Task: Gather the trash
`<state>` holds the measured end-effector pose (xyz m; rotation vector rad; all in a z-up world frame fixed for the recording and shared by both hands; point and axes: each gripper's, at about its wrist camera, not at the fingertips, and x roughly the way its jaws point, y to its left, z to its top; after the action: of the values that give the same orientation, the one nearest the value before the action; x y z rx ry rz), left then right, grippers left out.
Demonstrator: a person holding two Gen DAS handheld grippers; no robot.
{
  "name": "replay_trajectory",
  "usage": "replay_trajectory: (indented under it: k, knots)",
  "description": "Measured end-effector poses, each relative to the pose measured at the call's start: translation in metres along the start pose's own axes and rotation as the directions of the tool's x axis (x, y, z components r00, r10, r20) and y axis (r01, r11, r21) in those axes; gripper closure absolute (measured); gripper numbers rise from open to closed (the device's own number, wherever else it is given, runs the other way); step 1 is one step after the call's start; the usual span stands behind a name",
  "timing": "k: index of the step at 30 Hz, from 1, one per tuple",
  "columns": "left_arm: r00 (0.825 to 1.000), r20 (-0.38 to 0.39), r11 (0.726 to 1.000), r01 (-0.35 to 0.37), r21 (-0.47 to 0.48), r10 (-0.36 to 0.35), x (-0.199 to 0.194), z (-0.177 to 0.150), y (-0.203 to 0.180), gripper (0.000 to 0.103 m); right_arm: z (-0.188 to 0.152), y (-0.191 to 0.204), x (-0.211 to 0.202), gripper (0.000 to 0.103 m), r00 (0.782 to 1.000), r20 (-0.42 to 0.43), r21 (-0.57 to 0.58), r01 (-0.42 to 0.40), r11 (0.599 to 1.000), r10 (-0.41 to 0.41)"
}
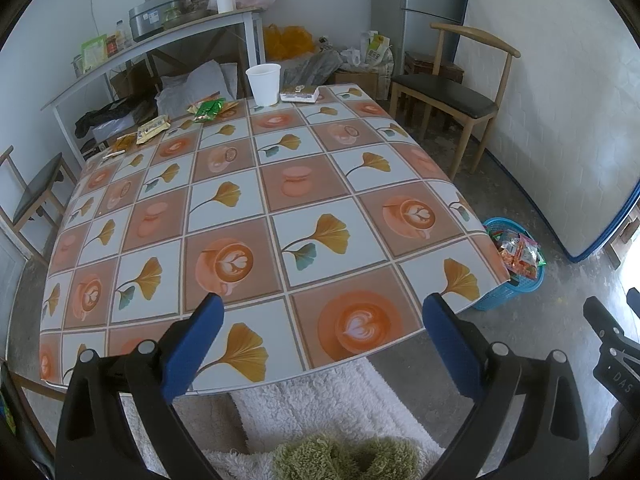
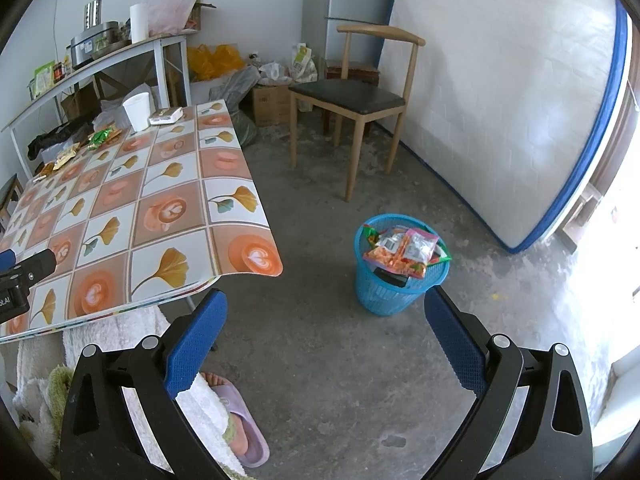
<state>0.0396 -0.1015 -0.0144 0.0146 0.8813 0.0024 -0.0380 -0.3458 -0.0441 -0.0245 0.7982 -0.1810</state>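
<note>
My fingers (image 1: 322, 344) stood wide apart and empty, facing crinkled snack wrappers (image 1: 206, 110) left at the tabletop's (image 1: 360, 208) far edge.

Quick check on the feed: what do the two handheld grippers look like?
Both match: the left gripper and right gripper have black plastic frames with silver pivot bolts, and fingers faced with textured blue pads. White lettering marks the right gripper's black body, seen from the left wrist camera.

At the right edge of the left wrist view, the black body of the right gripper (image 1: 614, 364) bears pale embossed letters that read "DAS". Print on the wrappers, cardboard box and packets is too small or blurred to read.
</note>
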Motion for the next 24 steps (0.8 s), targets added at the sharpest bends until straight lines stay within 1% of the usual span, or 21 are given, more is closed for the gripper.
replay_trajectory:
  k: [24]
  knots:
    - [1.000,0.010,1.000,-0.006,-0.001,0.006,-0.0020,0.0005,0.0030,0.006,0.0048,0.0041,-0.0019,0.008,1.000,0.008,0.003,0.004,1.000,-0.004]
